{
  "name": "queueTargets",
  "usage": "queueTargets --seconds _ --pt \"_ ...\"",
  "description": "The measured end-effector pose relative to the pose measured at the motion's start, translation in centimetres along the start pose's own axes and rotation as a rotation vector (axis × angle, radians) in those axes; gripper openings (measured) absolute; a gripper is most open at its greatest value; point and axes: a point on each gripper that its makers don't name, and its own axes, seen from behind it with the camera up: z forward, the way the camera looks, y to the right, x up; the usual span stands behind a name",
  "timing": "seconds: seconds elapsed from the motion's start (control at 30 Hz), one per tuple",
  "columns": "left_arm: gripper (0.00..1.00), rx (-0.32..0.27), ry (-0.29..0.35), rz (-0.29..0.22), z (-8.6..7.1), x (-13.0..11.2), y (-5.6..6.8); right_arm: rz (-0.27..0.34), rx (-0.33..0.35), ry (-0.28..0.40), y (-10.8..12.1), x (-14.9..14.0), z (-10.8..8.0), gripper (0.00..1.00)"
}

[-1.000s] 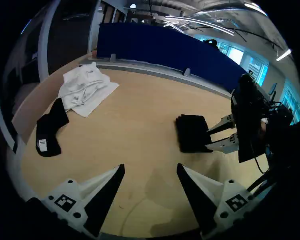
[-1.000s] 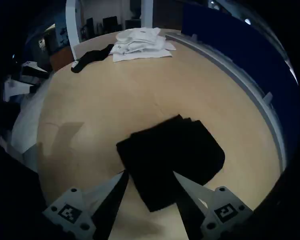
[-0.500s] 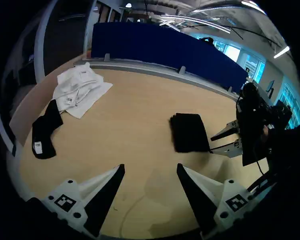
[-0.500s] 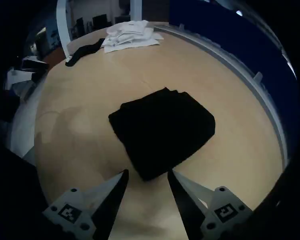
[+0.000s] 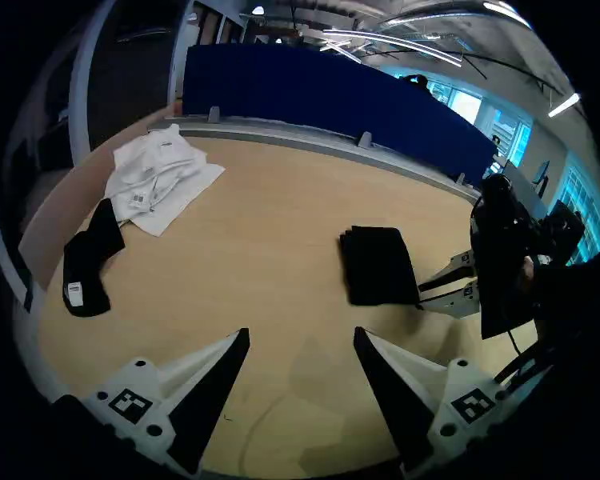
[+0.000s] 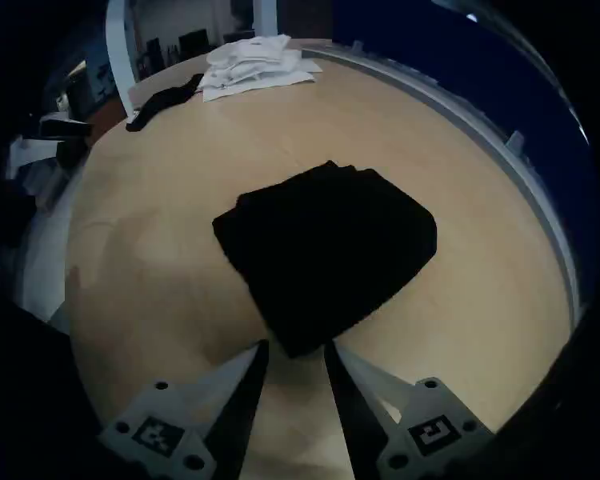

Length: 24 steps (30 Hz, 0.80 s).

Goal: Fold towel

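Since half a second ago, the right gripper (image 6: 294, 348) has narrowed its fingers and moved up to the near corner of the folded black towel (image 6: 328, 256). That corner now lies at the mouth of the fingers. A gap remains between them, and we cannot confirm that either one touches the cloth.

The towel lies folded in a compact stack mid-table, right of centre in the left gripper view. The left gripper (image 5: 300, 336) is spread wide over the bare wooden table (image 5: 260, 240), well apart from the towel and holding nothing. A pile of white towels (image 5: 160, 176) and a loose black cloth (image 5: 88, 260) lie at the far left.

Risks, in our judgement:
- **Partial grasp:** closing on the top layers alone would peel the stack open when lifted.
- **Sliding:** a push at the corner could shift or skew the folds, with no second gripper near to steady them.
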Motion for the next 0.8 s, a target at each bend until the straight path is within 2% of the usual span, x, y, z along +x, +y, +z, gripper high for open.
queueTargets --seconds 0.3,0.63,0.8 --pt "0.97 0.002 0.001 0.002 0.07 0.10 0.11 0.005 -0.018 -0.001 -0.11 -0.26 0.42 0.45" --pt "0.97 0.000 0.003 0.004 0.06 0.38 0.09 0.013 -0.032 0.000 0.27 -0.40 0.63 0.16" --pt "0.97 0.000 0.003 0.003 0.12 0.40 0.05 0.020 -0.022 0.008 0.29 -0.19 0.67 0.07"
